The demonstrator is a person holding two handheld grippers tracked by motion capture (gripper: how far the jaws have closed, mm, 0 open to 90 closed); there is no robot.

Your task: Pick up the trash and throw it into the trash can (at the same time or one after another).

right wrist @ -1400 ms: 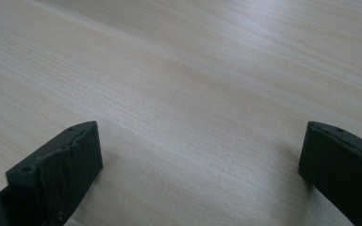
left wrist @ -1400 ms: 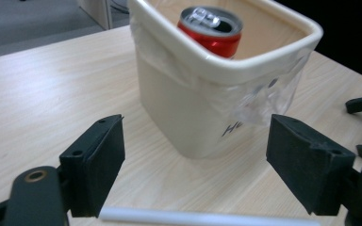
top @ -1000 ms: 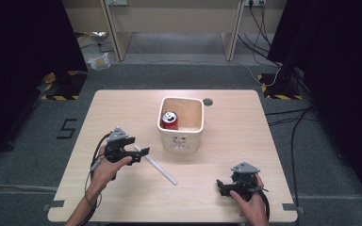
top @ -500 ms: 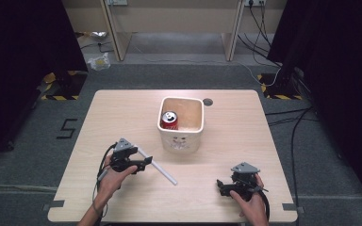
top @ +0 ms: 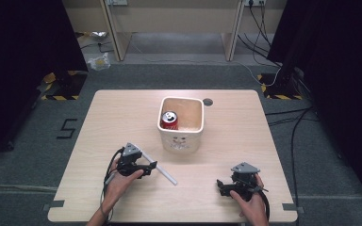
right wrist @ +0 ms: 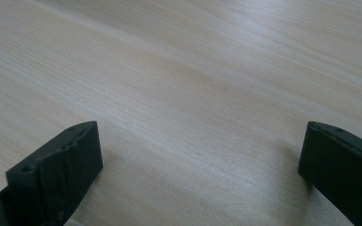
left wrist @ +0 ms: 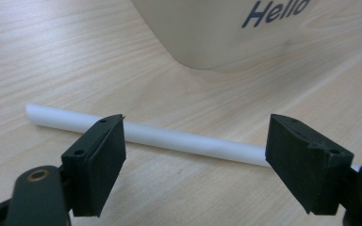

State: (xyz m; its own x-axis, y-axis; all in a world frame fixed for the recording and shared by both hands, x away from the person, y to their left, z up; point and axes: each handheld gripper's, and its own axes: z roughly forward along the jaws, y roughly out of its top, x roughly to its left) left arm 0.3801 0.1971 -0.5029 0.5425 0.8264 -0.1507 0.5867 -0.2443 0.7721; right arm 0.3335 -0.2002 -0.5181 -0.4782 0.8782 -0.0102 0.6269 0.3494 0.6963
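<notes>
clearly "hello" is printed on the cream bin (left wrist: 226, 28); the left hand-held gripper (left wrist: 195, 146) gapes wide around a white straw (left wrist: 169, 136) (untouched), right hand-held gripper (right wrist: 198, 165) wide, empty.

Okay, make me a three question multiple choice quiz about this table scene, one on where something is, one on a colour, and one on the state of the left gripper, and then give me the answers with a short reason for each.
1. Where is the can?
A. Inside the bin
B. On the table beside the bin
C. In the right gripper

2. What colour is the straw?
A. Red
B. White
C. Black

3. How does the left gripper stand?
A. Shut on the straw
B. Shut on nothing
C. Open, with the straw lying on the table past its jaws

Answers:
1. A, since the high view shows the can's top within the bin's rim.
2. B, since it reads plain white against the wood in the left gripper view.
3. C, since the left gripper view shows a wide gap between the jaws, neither pressed on the straw.
</notes>
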